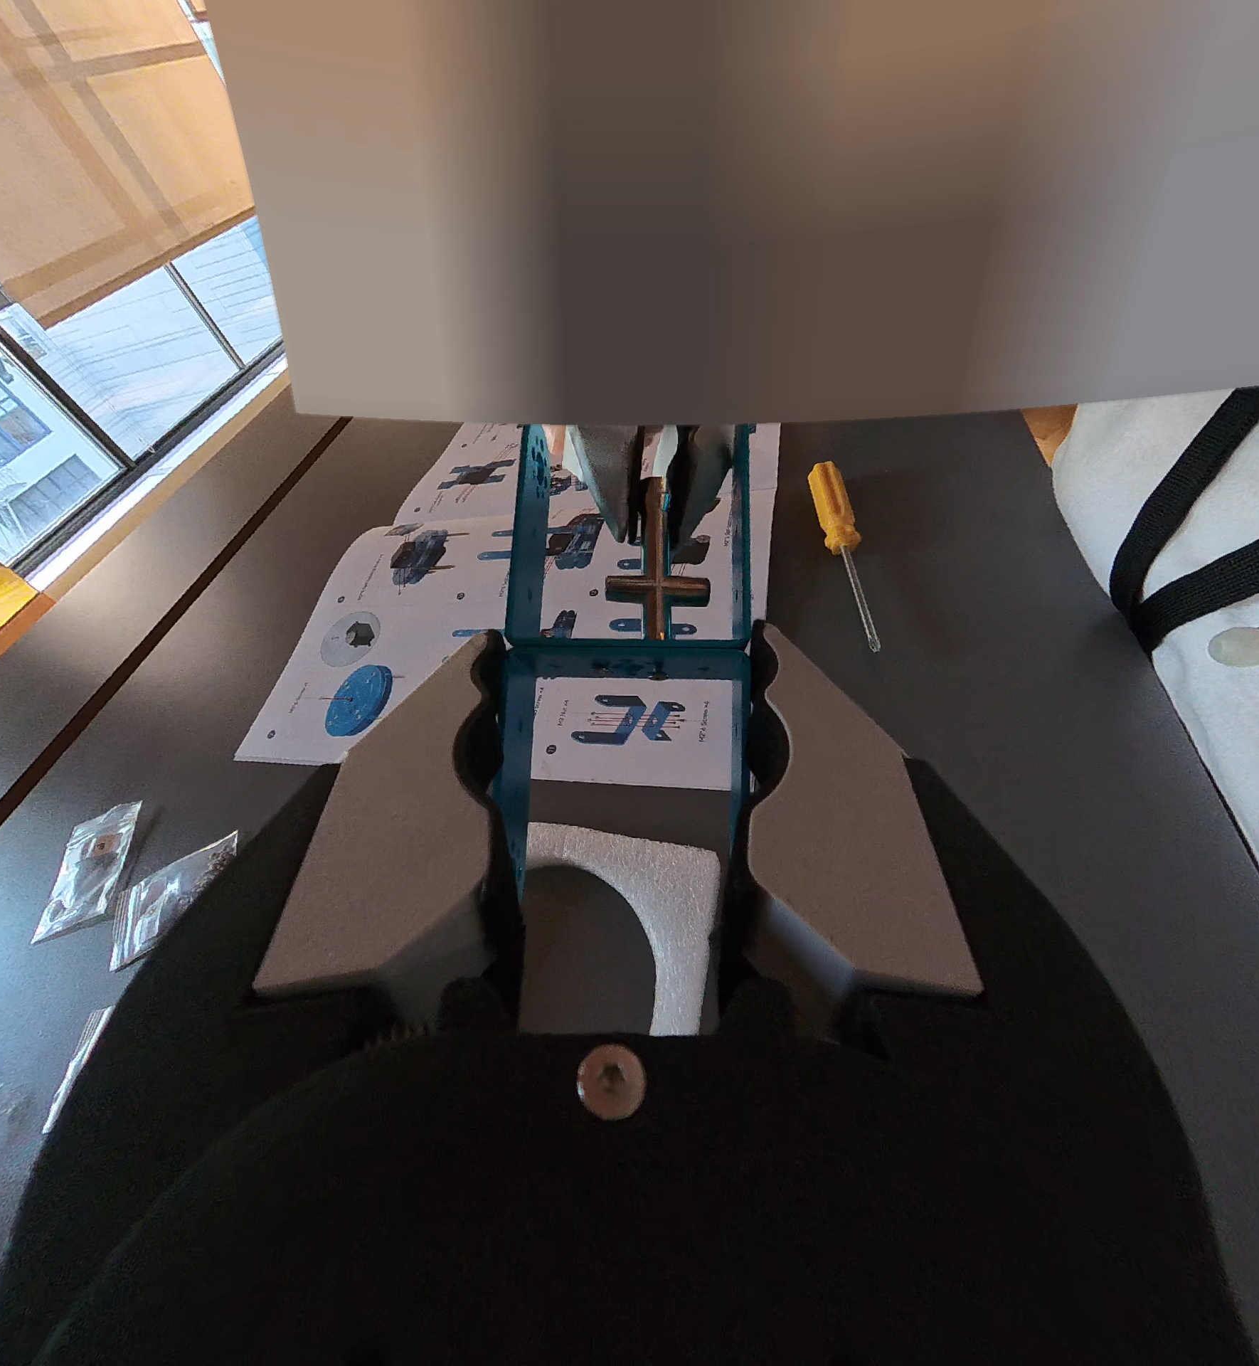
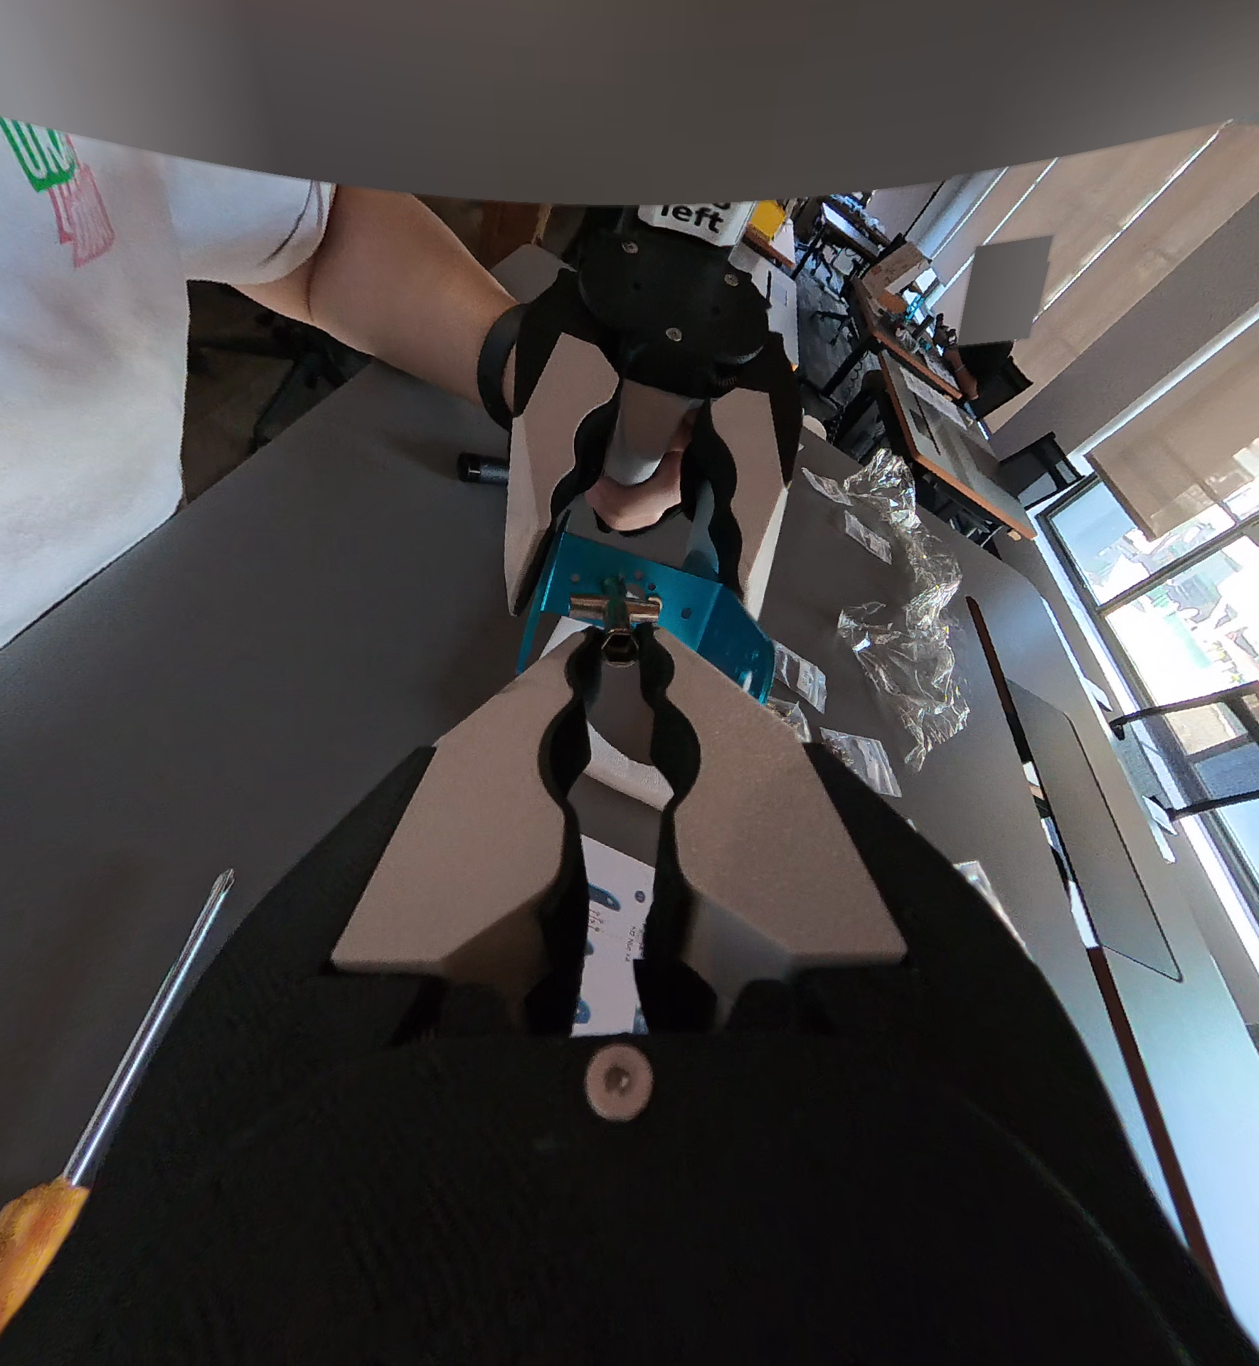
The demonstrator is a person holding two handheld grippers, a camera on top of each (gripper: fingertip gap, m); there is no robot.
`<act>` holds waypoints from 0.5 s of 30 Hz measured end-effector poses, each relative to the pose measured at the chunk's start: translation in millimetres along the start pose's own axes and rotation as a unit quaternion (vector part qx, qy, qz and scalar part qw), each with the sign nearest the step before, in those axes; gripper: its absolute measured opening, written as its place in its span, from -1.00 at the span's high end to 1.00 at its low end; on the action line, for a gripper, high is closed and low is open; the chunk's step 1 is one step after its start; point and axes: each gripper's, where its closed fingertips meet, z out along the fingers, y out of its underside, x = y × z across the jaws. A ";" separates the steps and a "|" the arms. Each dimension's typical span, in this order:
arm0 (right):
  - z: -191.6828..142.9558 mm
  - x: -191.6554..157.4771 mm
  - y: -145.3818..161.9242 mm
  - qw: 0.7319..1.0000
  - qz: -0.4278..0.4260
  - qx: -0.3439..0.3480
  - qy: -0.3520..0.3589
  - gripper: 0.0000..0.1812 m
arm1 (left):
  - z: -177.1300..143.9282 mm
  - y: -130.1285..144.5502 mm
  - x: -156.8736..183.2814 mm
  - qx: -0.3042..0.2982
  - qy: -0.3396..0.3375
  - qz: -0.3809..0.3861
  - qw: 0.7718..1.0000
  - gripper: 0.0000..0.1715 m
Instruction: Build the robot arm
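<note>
My left gripper (image 1: 623, 658) is shut on a blue U-shaped metal bracket (image 1: 512, 739) with rows of holes, squeezing its two side walls and holding it above the table. A second blue bracket section (image 1: 519, 532) extends beyond it. My right gripper (image 2: 615, 654) is shut on the stem of a small metal cross-shaped wrench (image 2: 615, 607), whose far end touches the bracket's cross wall (image 2: 693, 602). In the left wrist view the wrench (image 1: 656, 589) and the right gripper (image 1: 652, 510) show inside the bracket frame. The left gripper (image 2: 634, 569) faces me in the right wrist view.
A printed instruction sheet (image 1: 390, 650) lies on the dark table (image 1: 981, 665). There is a yellow-handled screwdriver (image 1: 836, 511) to the right, white foam (image 1: 682, 924) below the bracket, small plastic bags (image 1: 94, 872) to the left and a white bag with black straps (image 1: 1203, 591). Crumpled clear plastic (image 2: 900, 628) lies nearby. My left and right fingertips are right by each other. Left tips and right tips are each some 20 centimeters from the yellow-handled screwdriver (image 1: 836, 511).
</note>
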 end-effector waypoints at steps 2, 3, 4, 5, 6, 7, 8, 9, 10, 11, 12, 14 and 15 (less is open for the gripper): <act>1.0 -0.9 0.2 1.000 -0.017 -0.009 -0.007 0.90 | -0.1 1.0 0.8 -0.004 0.005 -0.003 1.000 0.24; 1.6 -0.7 1.2 0.999 -0.027 -0.017 -0.010 0.90 | -0.1 2.1 0.6 -0.007 0.005 -0.005 1.000 0.25; 2.1 1.1 3.0 0.999 -0.032 -0.027 -0.009 0.90 | -0.2 3.1 -0.9 -0.010 0.001 -0.004 1.000 0.25; 2.7 2.9 5.2 0.999 -0.025 -0.038 -0.010 0.90 | -0.3 4.0 -2.3 -0.013 -0.004 -0.002 1.000 0.25; 3.2 3.5 6.4 0.999 -0.007 -0.042 -0.015 0.90 | -0.6 4.7 -3.1 -0.016 -0.007 0.000 1.000 0.25; 3.6 4.4 6.6 0.999 0.021 -0.039 -0.019 0.90 | -0.8 5.0 -3.8 -0.018 -0.011 0.003 1.000 0.25; 3.9 5.1 7.2 0.998 0.054 -0.034 -0.023 0.90 | -0.9 5.5 -4.7 -0.022 -0.016 0.006 1.000 0.25; 4.3 5.6 9.1 0.995 0.085 -0.032 -0.027 0.90 | -0.8 6.7 -5.9 -0.028 -0.022 0.010 0.999 0.25; 4.7 5.6 10.9 0.993 0.109 -0.030 -0.032 0.90 | -0.4 8.5 -6.8 -0.037 -0.029 0.018 0.999 0.25; 5.3 5.8 12.3 0.991 0.128 -0.028 -0.035 0.90 | 0.0 10.6 -8.2 -0.047 -0.038 0.027 0.998 0.25; 6.1 6.0 14.6 0.987 0.151 -0.032 -0.040 0.90 | 0.5 13.2 -9.8 -0.059 -0.049 0.040 0.996 0.25; 7.3 6.4 16.3 0.982 0.182 -0.033 -0.049 0.90 | 1.5 17.2 -11.1 -0.079 -0.064 0.063 0.993 0.25; 7.5 7.3 17.3 0.980 0.192 -0.035 -0.050 0.90 | 2.0 18.5 -12.0 -0.086 -0.072 0.070 0.991 0.24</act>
